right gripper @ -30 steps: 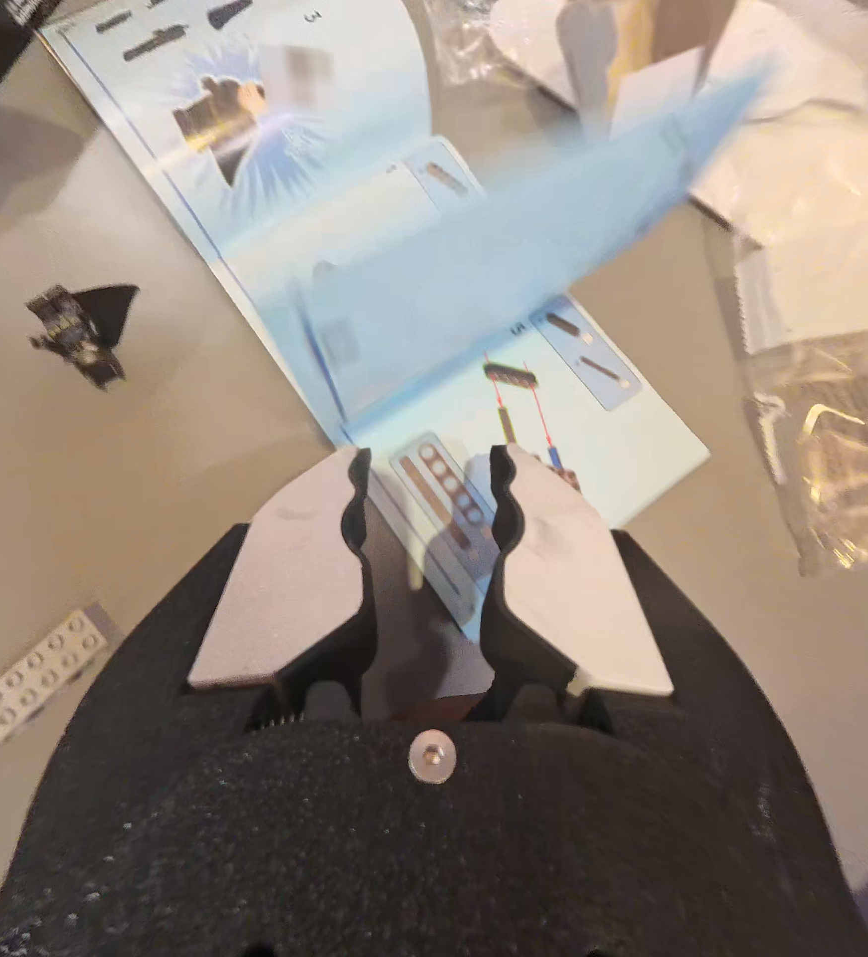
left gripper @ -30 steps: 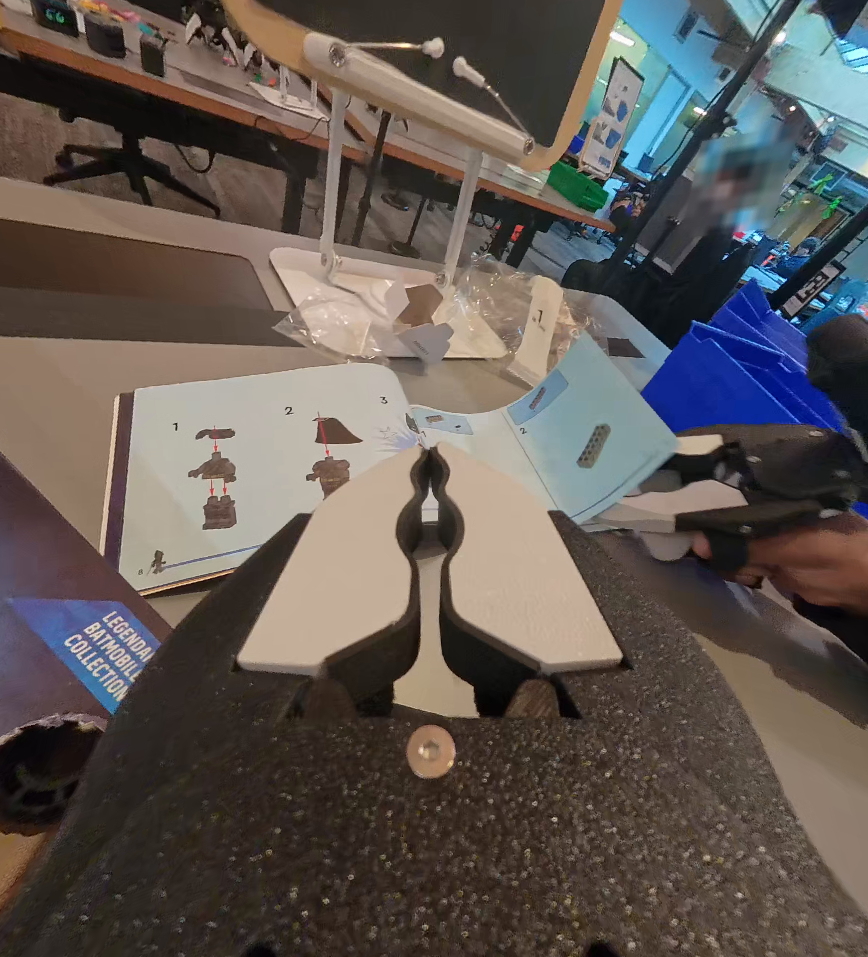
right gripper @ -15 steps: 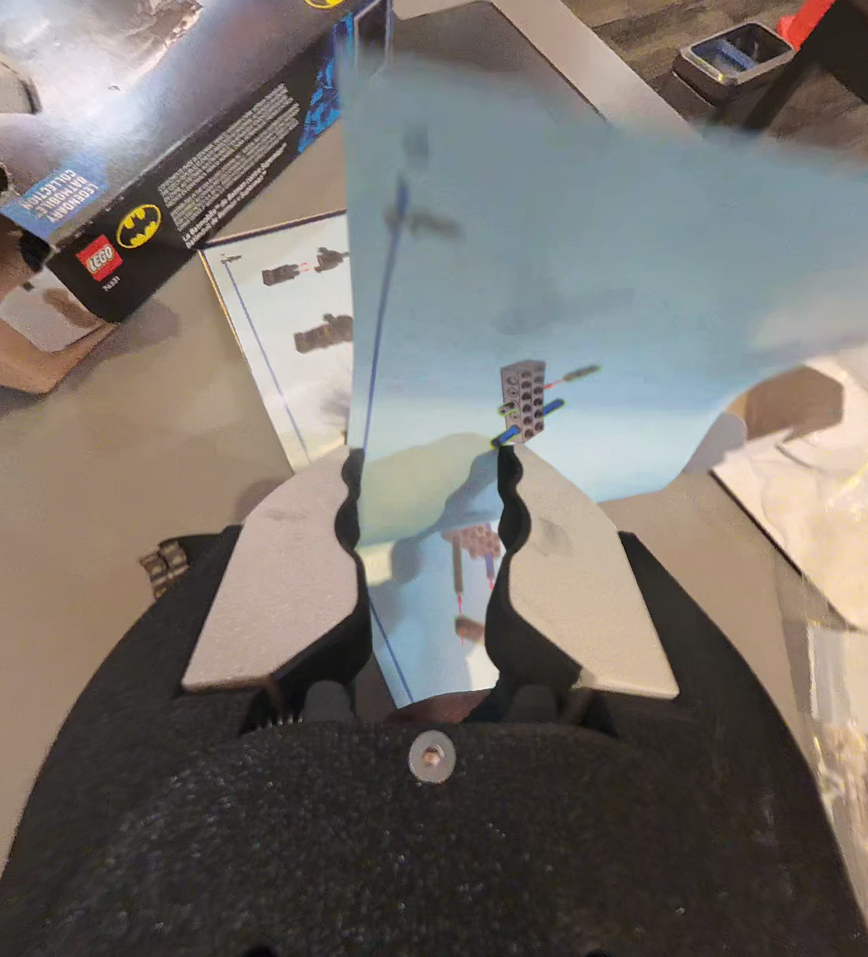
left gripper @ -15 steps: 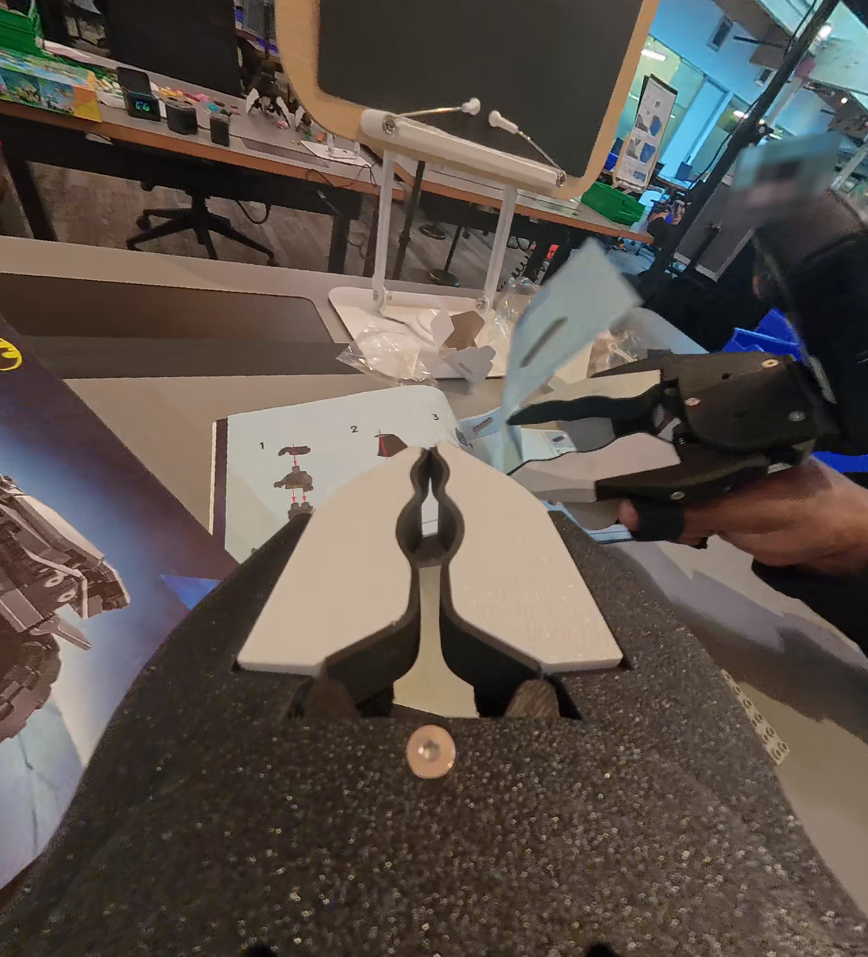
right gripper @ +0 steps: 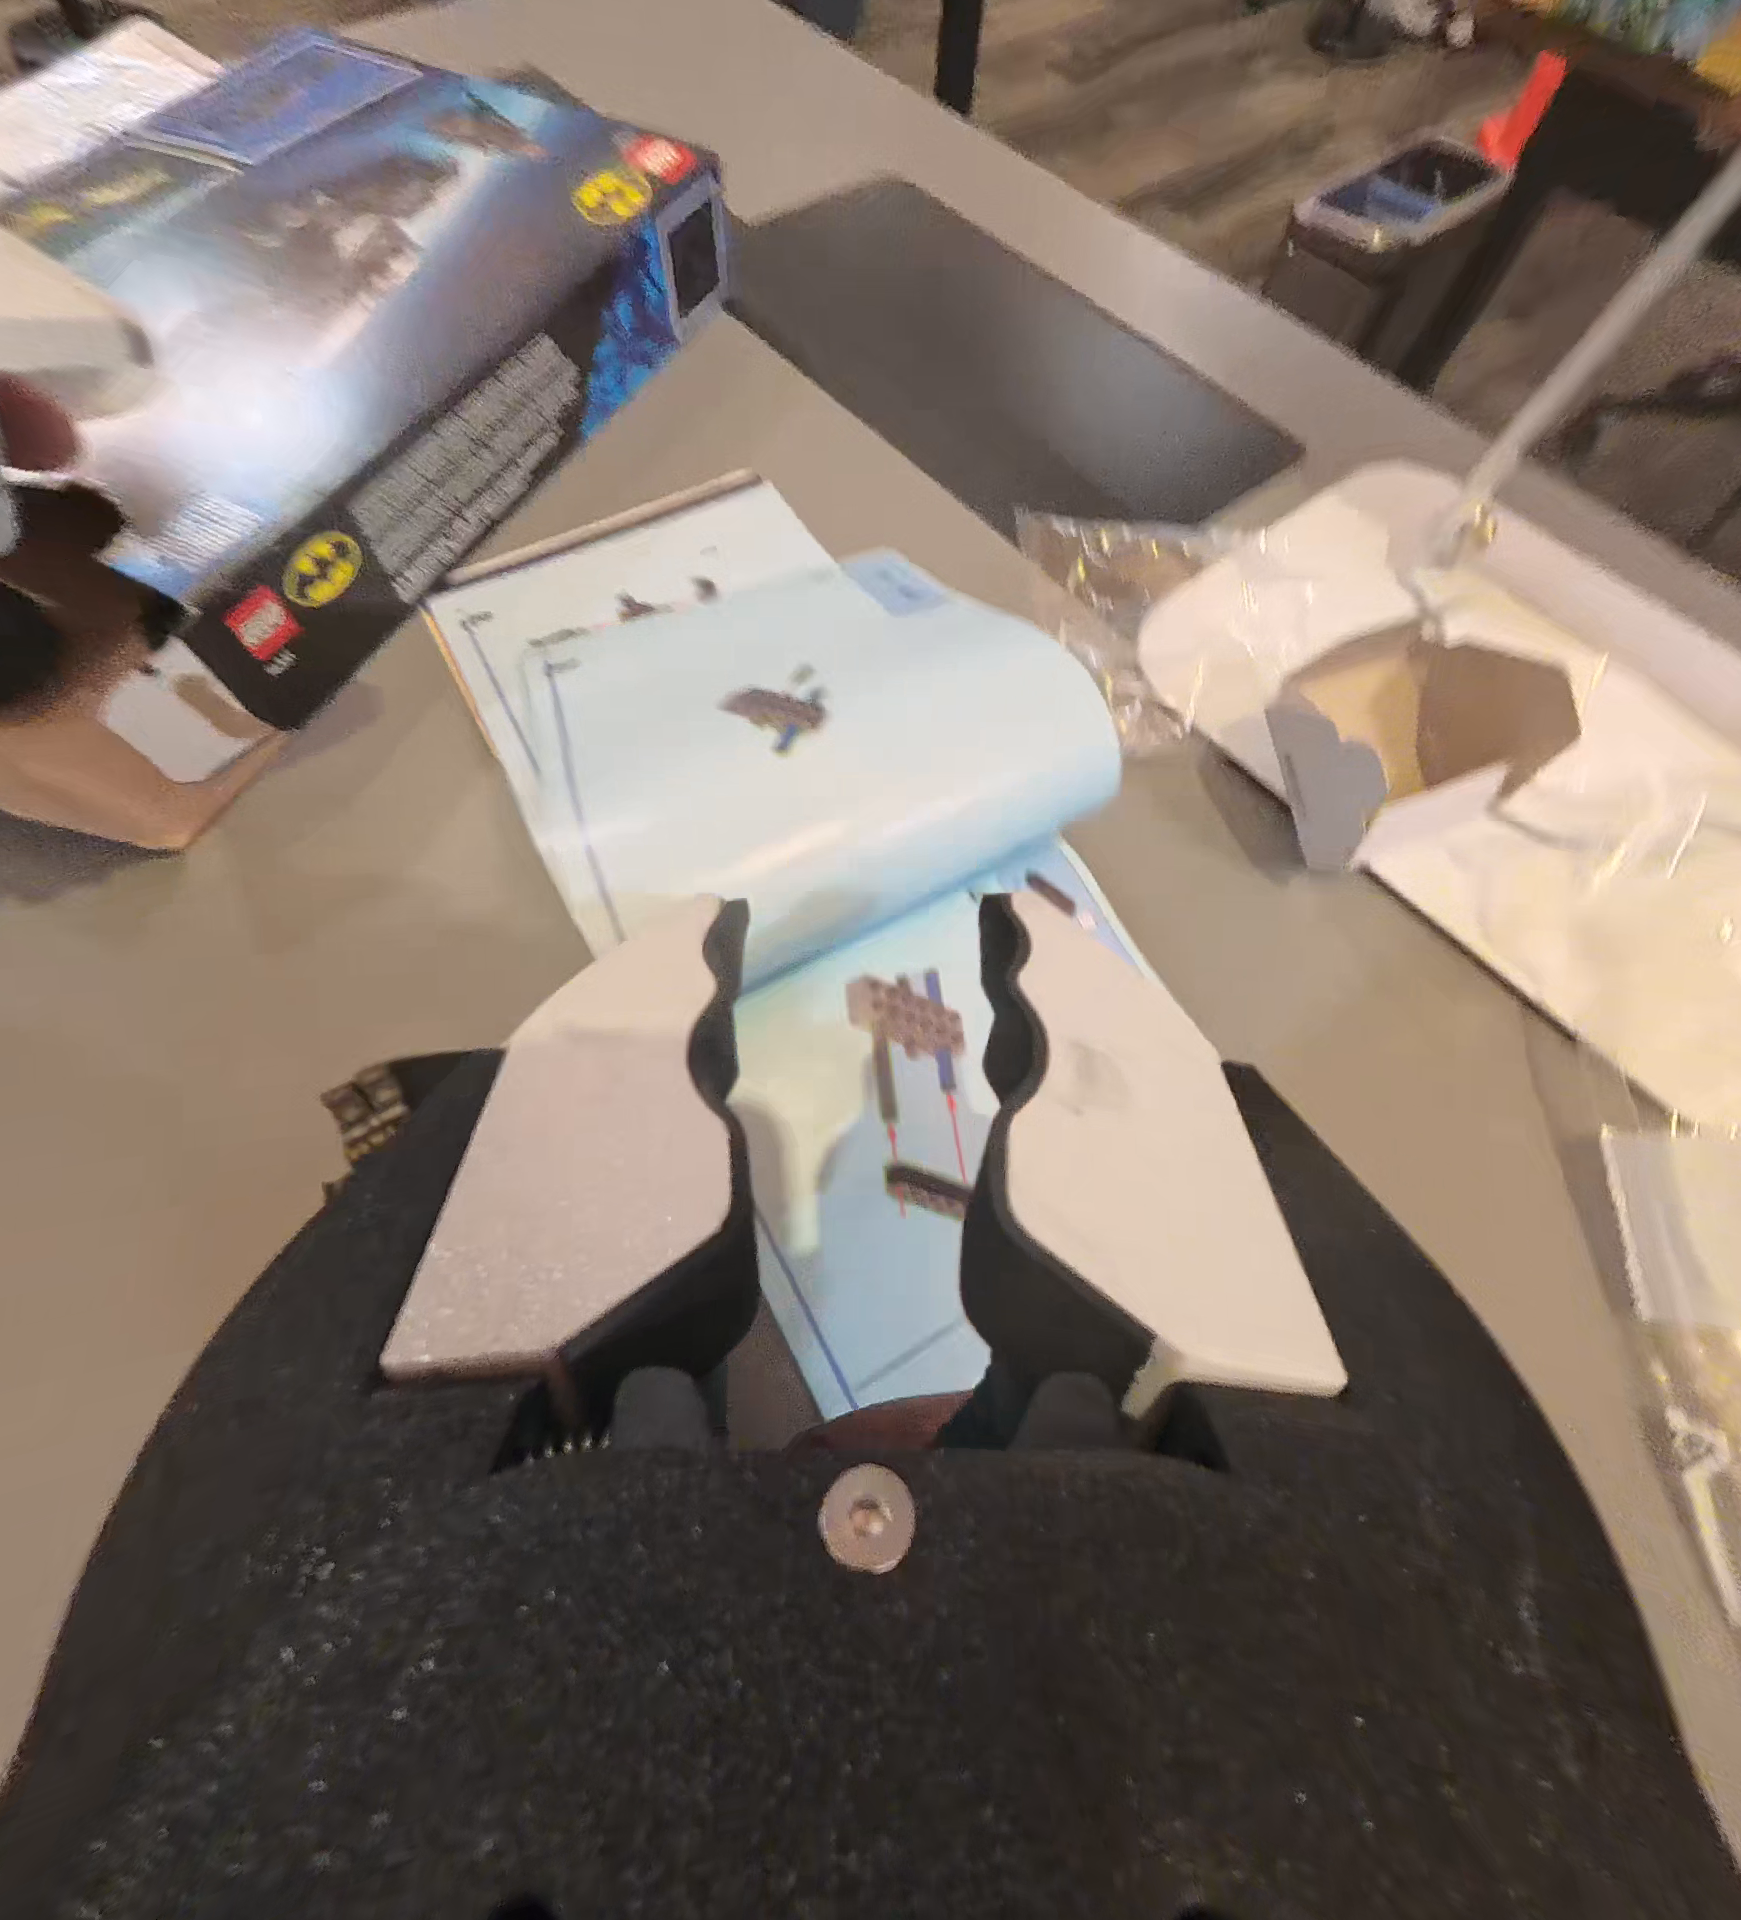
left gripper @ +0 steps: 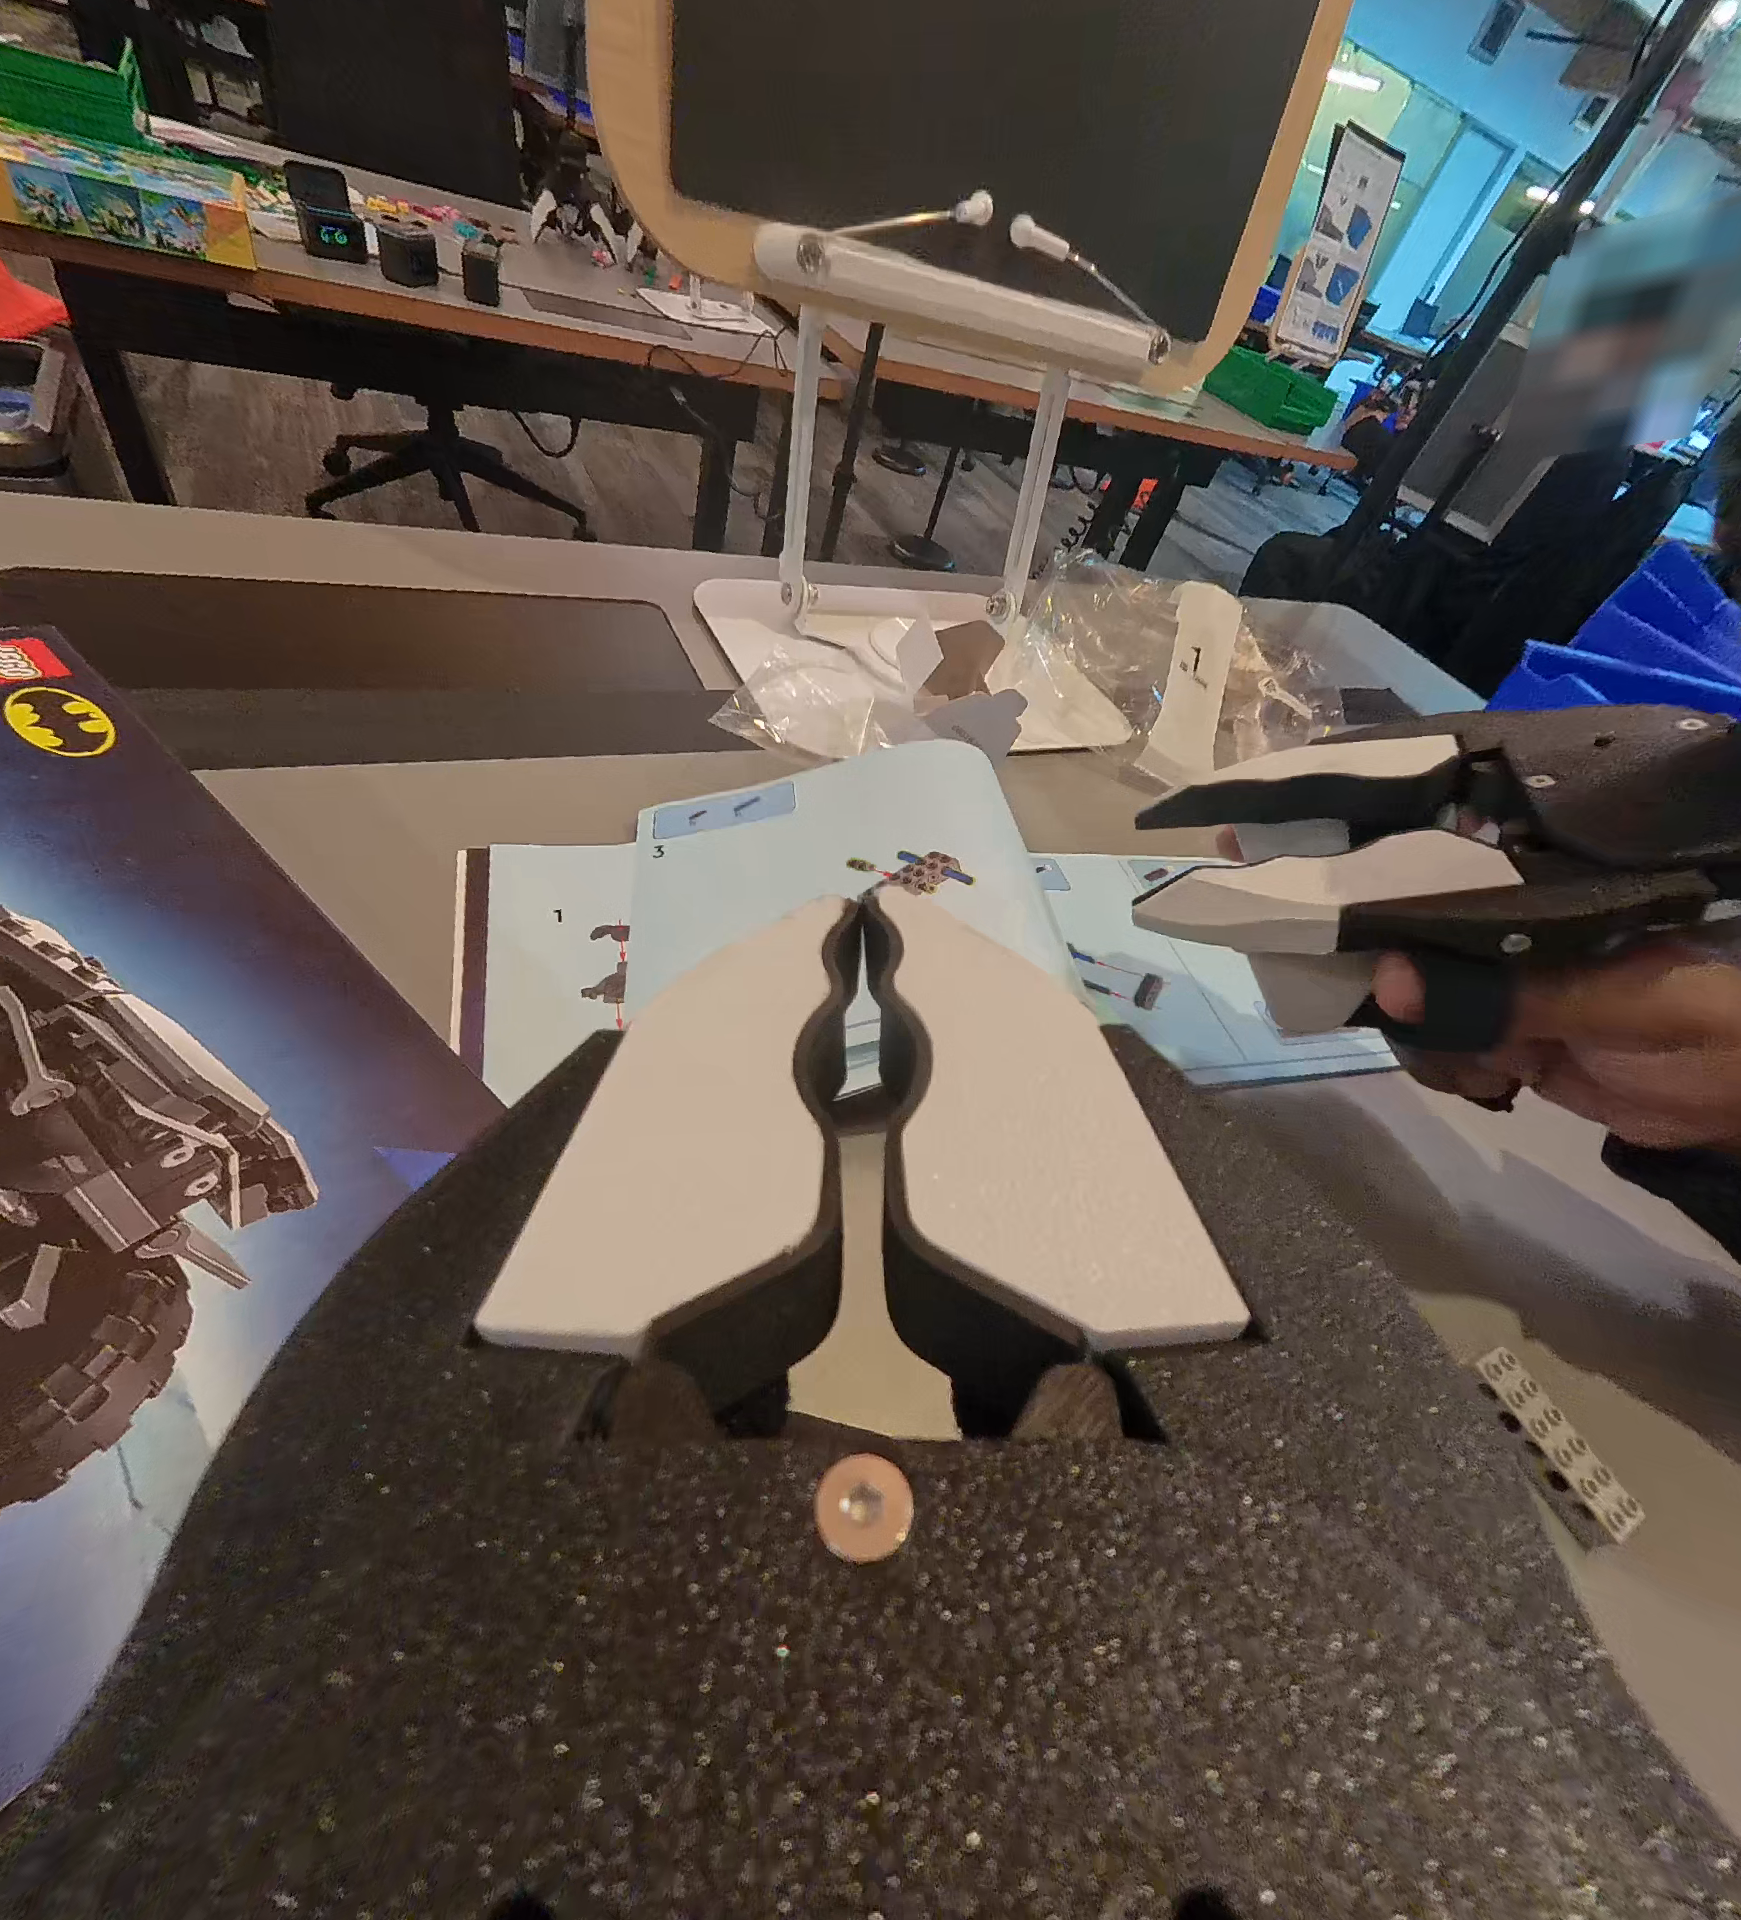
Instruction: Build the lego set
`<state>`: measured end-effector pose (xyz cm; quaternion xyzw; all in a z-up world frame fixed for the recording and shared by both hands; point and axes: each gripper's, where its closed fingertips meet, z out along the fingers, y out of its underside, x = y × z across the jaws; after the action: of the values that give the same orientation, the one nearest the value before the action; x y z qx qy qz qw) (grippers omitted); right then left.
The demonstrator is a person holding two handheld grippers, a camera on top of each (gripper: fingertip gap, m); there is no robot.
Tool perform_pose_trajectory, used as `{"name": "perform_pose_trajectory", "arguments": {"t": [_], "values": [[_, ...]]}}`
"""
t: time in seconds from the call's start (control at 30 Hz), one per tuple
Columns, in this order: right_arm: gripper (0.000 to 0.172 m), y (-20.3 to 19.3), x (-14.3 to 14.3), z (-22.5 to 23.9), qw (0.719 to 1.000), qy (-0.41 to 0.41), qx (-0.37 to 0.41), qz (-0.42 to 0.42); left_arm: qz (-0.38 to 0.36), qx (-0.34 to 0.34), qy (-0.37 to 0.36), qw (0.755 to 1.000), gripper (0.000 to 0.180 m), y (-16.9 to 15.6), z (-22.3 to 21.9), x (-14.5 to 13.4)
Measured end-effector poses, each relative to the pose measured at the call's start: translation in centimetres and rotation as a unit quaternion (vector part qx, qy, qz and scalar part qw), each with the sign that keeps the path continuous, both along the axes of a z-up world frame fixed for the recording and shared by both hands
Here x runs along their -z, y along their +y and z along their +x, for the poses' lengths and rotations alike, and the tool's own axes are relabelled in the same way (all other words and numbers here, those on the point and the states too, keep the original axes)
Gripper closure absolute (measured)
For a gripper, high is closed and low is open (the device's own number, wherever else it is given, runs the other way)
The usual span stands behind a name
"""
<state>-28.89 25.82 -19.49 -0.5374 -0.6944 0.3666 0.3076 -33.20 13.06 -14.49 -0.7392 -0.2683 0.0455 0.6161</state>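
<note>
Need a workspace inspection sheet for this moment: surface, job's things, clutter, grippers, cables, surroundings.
Surface: grey table with a dark mat at the far side.
Job's things: open light-blue instruction booklet, one page curled over; printed toy box lying left of it; light grey studded plate on the table.
Clutter: clear plastic bags; torn white carton; white stand holding a dark board.
Grippers: left gripper shut, nothing seen between its fingers, above the booklet; right gripper open over the booklet's right page, not gripping it.
Cables: nothing seen on this table.
Surroundings: desks, office chair, blue bins, a person in the background.
</note>
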Motion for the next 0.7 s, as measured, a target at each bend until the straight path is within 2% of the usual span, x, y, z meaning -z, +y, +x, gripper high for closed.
{"name": "perform_pose_trajectory", "arguments": {"t": [0.1,0.23,0.4,0.7], "values": [[0.13,1.5,2.4,0.0,0.998,-0.048,0.026,0.017,-0.01,0.002,0.006,1.0,0.18,0.3,0.1,0.5],[0.131,0.3,3.5,-1.2,0.995,-0.074,0.004,0.064,-0.021,-0.004,0.02,1.0,0.18,0.5,0.0,1.1],[0.13,-1.6,3.2,-3.3,0.988,-0.066,-0.023,0.136,-0.029,-0.021,0.038,0.999,0.18,0.4,-0.5,1.5],[0.13,-2.0,2.6,-3.3,0.988,-0.042,-0.024,0.145,-0.016,-0.025,0.032,0.999,0.18,0.1,-0.8,1.2]]}}
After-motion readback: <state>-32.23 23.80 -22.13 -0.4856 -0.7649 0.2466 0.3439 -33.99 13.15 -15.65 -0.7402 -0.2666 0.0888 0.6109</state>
